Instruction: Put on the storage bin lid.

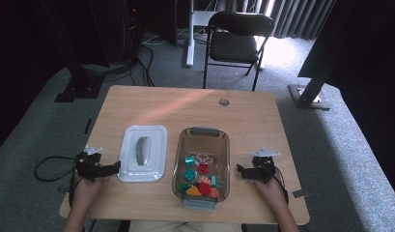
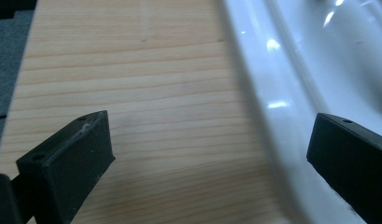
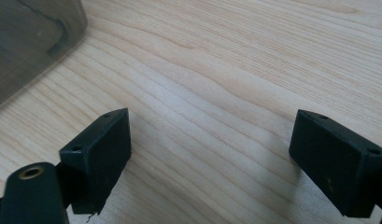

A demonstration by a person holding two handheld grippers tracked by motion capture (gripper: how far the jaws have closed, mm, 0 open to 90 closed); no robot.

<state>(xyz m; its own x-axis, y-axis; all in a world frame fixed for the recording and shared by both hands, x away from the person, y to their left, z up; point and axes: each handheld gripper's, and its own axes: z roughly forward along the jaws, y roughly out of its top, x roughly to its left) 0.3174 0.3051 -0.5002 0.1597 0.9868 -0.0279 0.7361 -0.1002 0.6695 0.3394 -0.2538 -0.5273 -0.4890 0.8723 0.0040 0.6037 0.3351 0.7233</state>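
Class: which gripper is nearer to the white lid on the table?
Left. The left gripper is at the white lid's near-left corner, fingers open around its edge. The right gripper lies beyond the clear container.

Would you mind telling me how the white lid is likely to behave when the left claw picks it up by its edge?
The white lid looks like glossy moulded plastic, so probably stiff but slippery. Being flat and thin, it is likely light, yet gripped at one rim by the left claw it may tilt or droop.

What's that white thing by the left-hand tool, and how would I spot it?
On the wooden table, look left of the clear bin holding colourful blocks. The white lid lies flat there, by the open left gripper. Its grey central handle sets it apart.
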